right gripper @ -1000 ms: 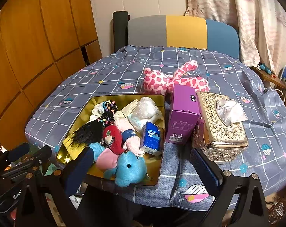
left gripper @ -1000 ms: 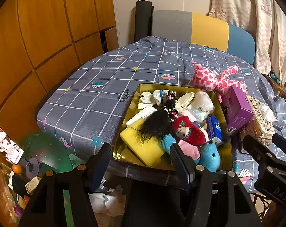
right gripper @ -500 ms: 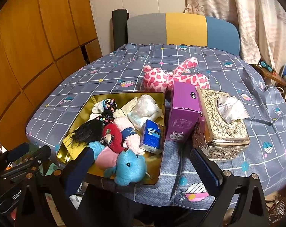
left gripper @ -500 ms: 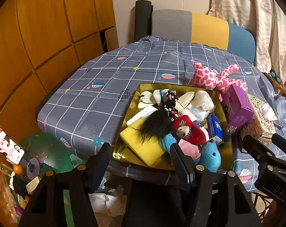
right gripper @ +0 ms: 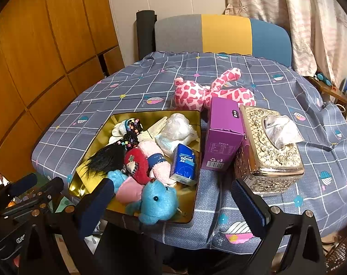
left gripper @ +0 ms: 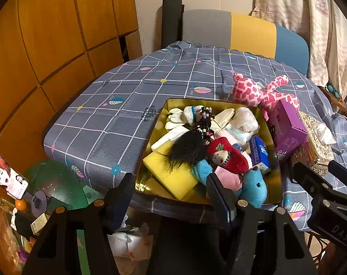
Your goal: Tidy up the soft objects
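Observation:
A gold tin tray (left gripper: pixel 160 123) (right gripper: pixel 196 194) at the table's near edge holds a blue plush (right gripper: pixel 158 202) (left gripper: pixel 253 186), a red plush (right gripper: pixel 136 165), a yellow sponge (left gripper: pixel 171 174), a black hair tuft (left gripper: pixel 187 149), a blue tissue pack (right gripper: pixel 183 162) and other soft items. A pink spotted plush (right gripper: pixel 203 91) (left gripper: pixel 262 91) lies on the cloth behind the tray. My left gripper (left gripper: pixel 171 194) is open and empty before the tray's near edge. My right gripper (right gripper: pixel 173 204) is open and empty, just short of the table's near edge.
A purple box (right gripper: pixel 221 133) and an ornate gold tissue box (right gripper: pixel 269 151) stand right of the tray. The round table has a grey checked cloth (left gripper: pixel 118 114). A chair (right gripper: pixel 219 34) stands behind it. Wooden cabinets are at the left. Clutter lies on the floor (left gripper: pixel 24 206).
Both views have shifted very slightly; the grippers stay open and nothing on the table has moved.

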A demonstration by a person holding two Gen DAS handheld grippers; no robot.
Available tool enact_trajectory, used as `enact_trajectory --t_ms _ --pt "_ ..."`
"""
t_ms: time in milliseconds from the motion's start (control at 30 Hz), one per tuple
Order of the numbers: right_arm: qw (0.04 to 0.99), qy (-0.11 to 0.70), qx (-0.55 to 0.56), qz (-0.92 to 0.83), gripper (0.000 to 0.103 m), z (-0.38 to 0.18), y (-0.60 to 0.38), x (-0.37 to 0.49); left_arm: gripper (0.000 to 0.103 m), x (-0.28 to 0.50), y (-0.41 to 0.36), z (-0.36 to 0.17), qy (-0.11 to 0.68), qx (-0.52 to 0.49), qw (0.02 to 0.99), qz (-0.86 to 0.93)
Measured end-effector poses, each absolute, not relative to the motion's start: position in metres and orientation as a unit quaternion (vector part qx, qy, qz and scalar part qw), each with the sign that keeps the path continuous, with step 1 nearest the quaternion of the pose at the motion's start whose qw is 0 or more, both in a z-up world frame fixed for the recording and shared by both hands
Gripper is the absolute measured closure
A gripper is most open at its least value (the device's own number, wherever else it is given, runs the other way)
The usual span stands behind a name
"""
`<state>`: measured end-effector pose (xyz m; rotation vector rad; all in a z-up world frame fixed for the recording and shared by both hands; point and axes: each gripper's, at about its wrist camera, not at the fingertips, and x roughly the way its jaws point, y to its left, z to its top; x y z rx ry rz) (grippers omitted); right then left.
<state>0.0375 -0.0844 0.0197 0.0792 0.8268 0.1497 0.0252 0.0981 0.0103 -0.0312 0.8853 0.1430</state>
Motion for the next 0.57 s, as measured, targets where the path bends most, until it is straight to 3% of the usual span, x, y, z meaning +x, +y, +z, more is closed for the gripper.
enact_trajectory --t_ms 567 --pt "0.909 0.408 0.045 0.074 0.000 0.0164 -0.0859 0.0393 0.040 0.0288 0.1014 0.0060 0.427 -0.011 0.900 0.082"
